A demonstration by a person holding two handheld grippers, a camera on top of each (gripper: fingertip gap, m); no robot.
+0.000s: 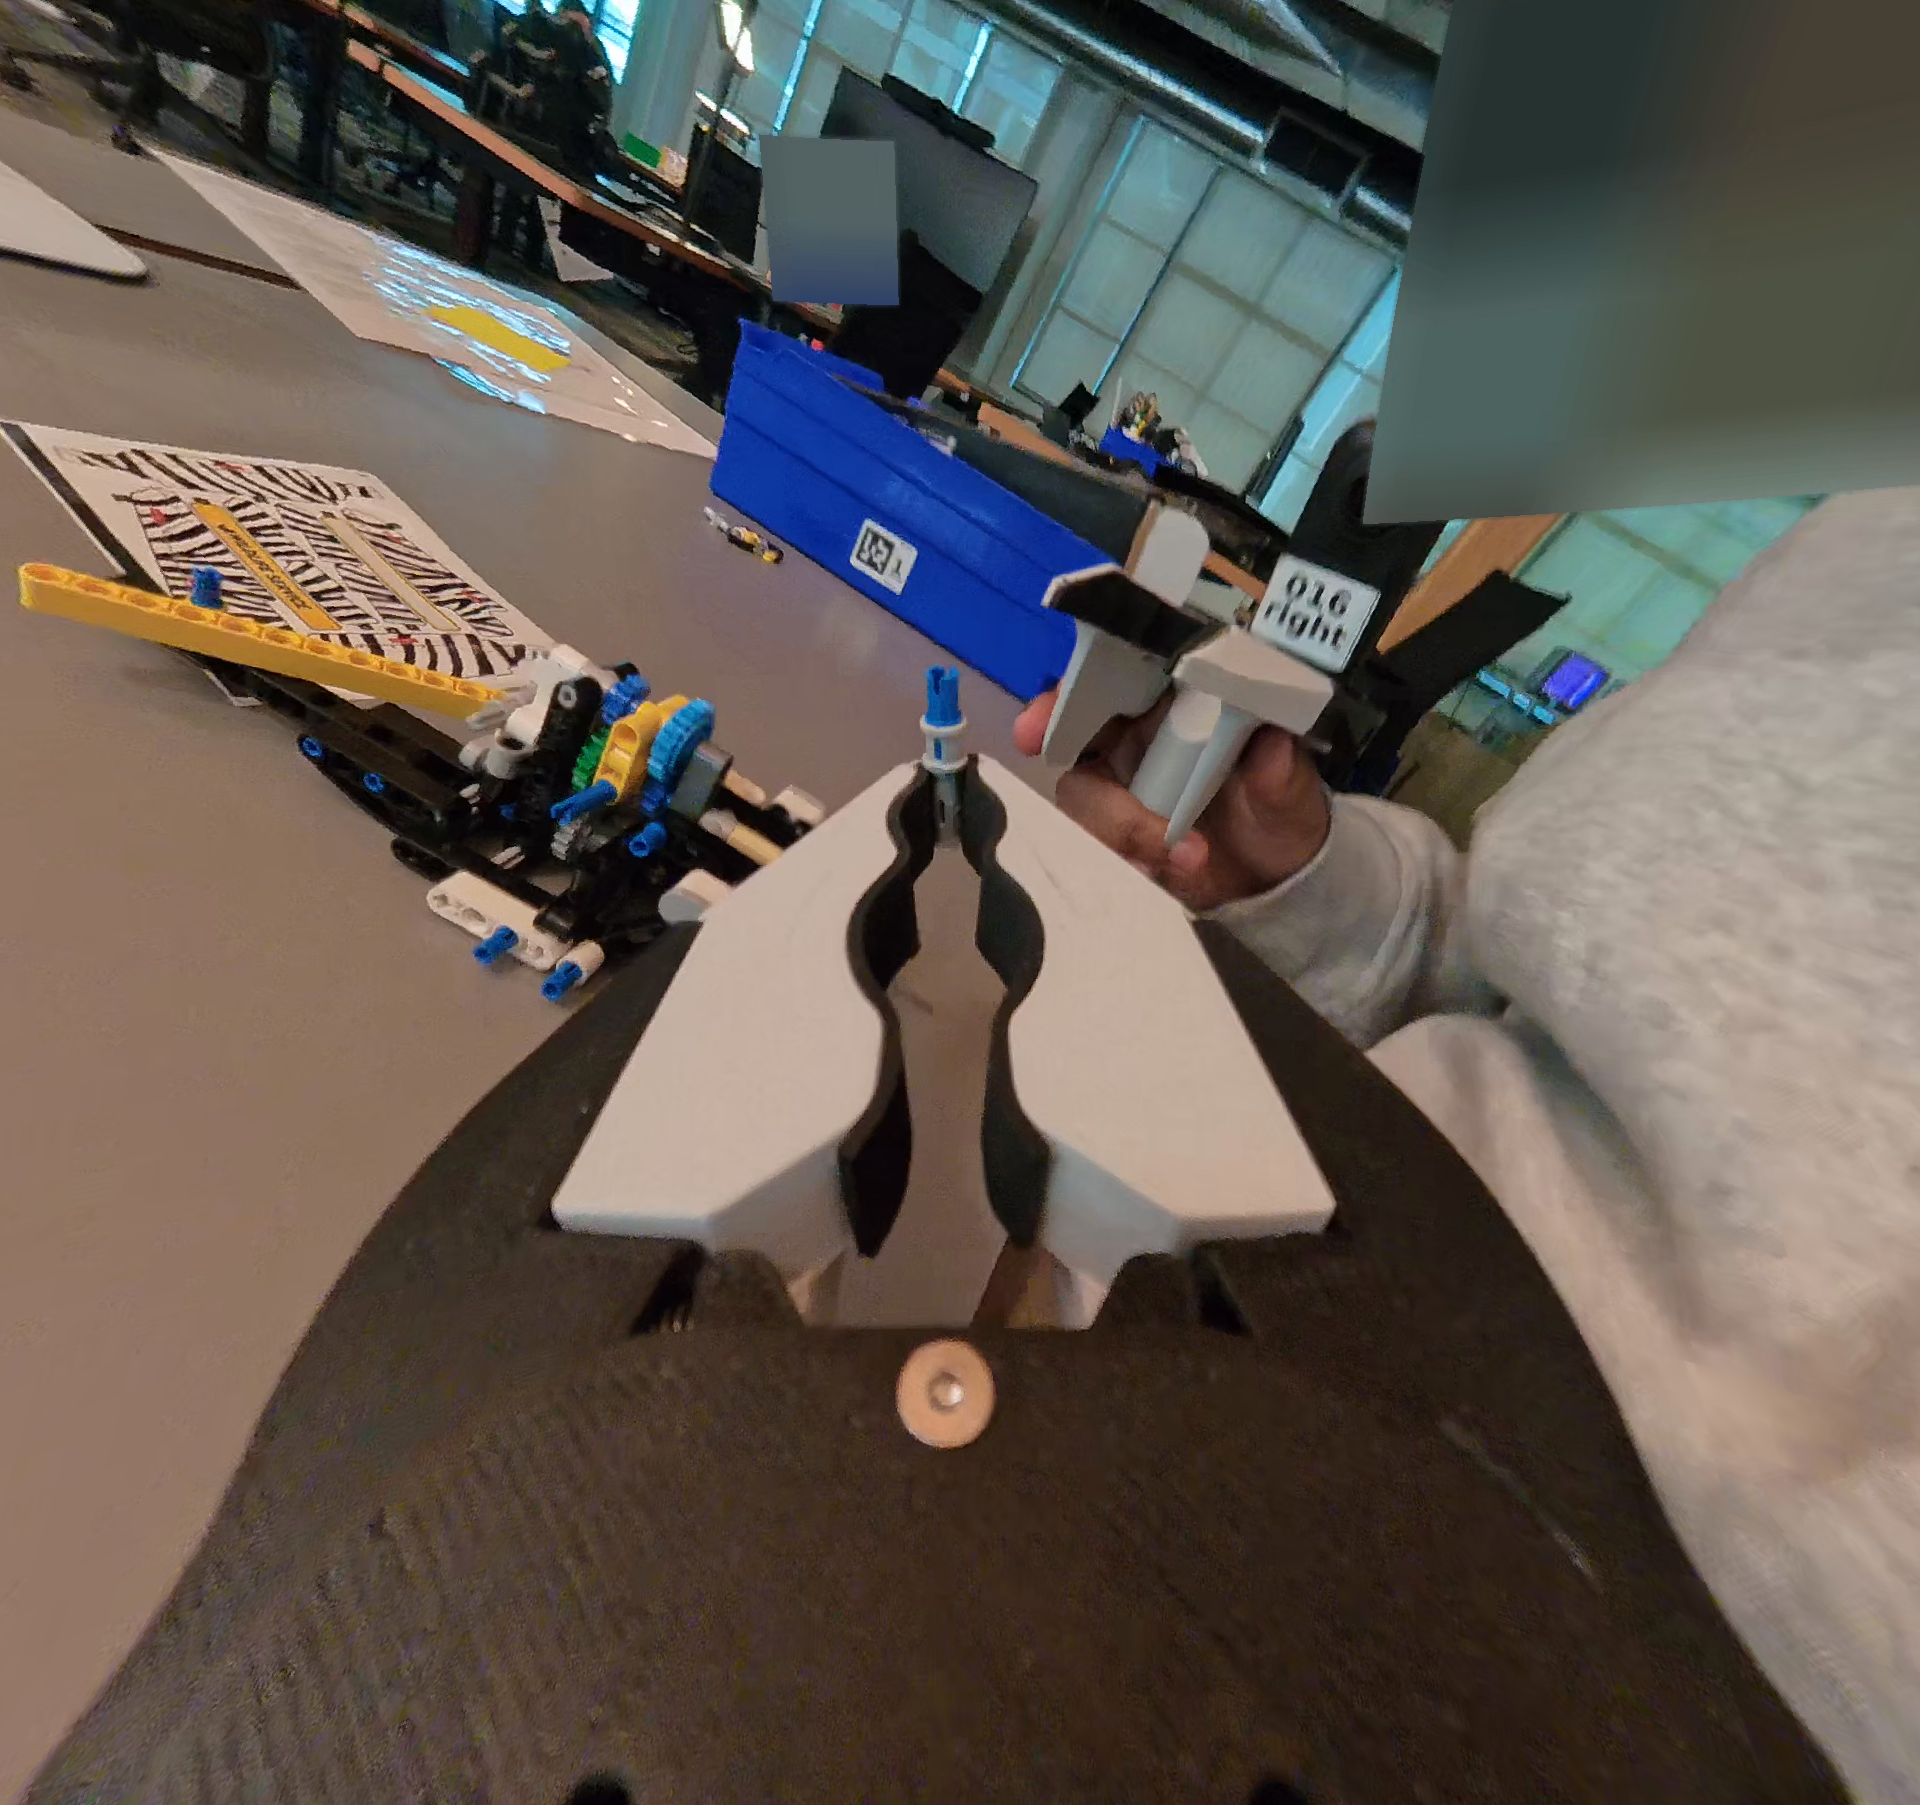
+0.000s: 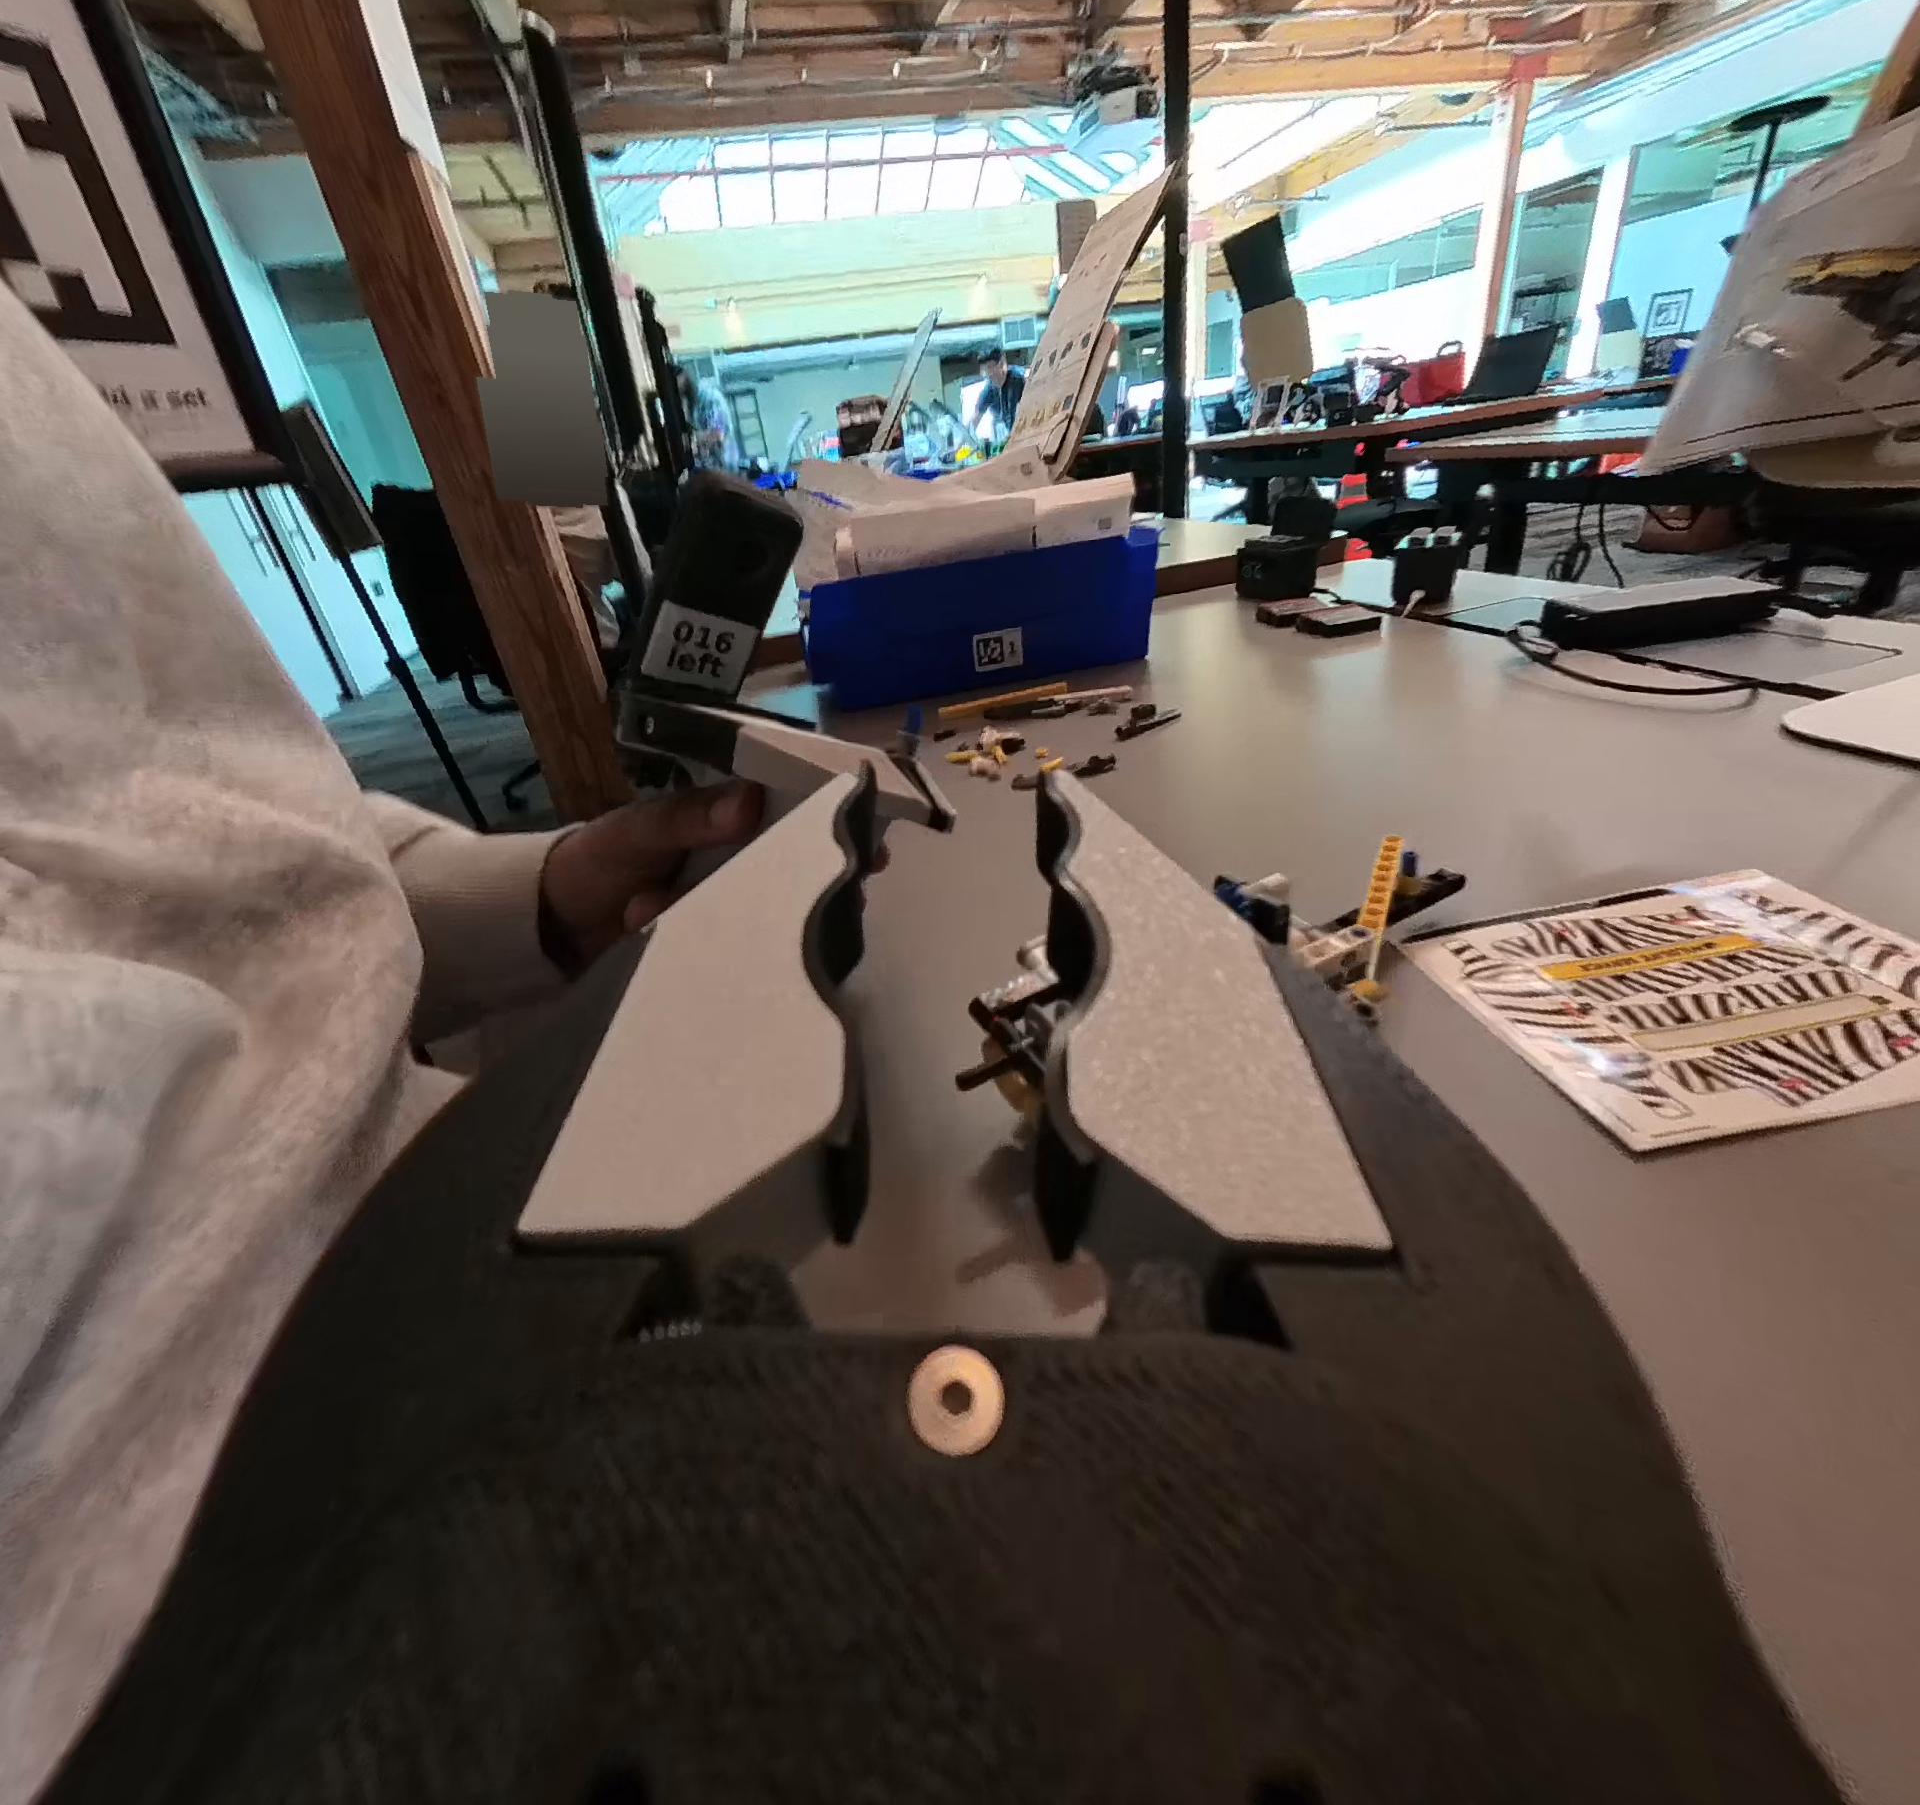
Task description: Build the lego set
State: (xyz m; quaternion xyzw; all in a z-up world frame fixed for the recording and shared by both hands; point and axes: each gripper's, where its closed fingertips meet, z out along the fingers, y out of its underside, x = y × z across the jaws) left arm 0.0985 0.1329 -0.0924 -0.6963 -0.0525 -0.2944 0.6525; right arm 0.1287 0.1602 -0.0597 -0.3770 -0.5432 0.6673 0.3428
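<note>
Between the fingertips of the left gripper, a blue connector pin is pinched only at its base, so it could twist free while the right gripper waits open beside the part-built lego model on the worktop.

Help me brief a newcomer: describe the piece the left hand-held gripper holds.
Start at the blue bin on the grey table. In front of it, the left hand-held gripper pinches a small blue-and-grey pin upright at its fingertips. Unlike the pins on the assembled model, it is held in the air.
</note>
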